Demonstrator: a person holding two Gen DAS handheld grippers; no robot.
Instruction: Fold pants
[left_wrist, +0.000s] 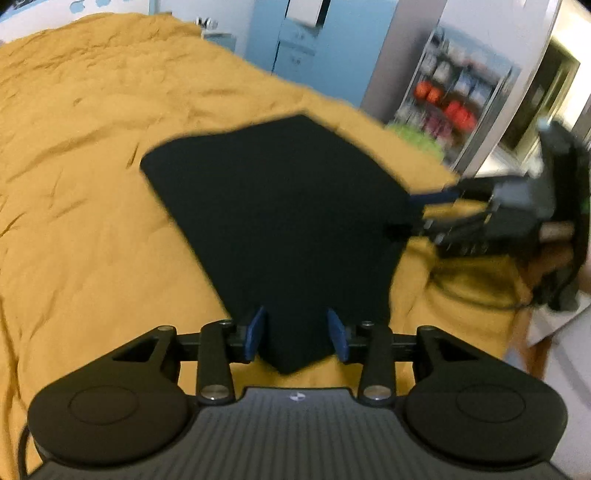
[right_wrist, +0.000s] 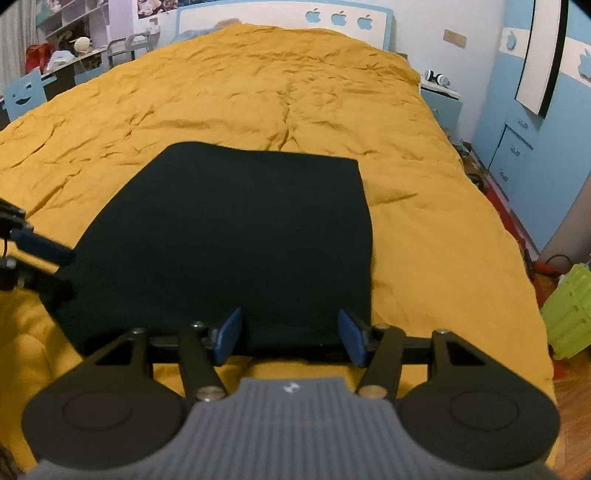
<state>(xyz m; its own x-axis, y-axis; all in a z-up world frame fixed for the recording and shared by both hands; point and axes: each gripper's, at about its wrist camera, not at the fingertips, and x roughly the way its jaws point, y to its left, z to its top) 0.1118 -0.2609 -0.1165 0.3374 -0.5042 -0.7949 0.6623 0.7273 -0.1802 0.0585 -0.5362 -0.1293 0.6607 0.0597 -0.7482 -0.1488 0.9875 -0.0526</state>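
Left claw (left_wrist: 296, 334): blue pads apart, straddling the near corner of the black pants (left_wrist: 273, 206) without pressing it. The pants, folded into a flat dark panel, lie on the yellow bedspread (left_wrist: 74, 166) near the bed's foot. Right claw (right_wrist: 289, 338): pads likewise spread, set either side of the near edge of the pants (right_wrist: 229, 236), cloth between them but ungripped. Beyond the bedspread (right_wrist: 258, 92), at far right, a green basket (right_wrist: 569, 325) on the floor.
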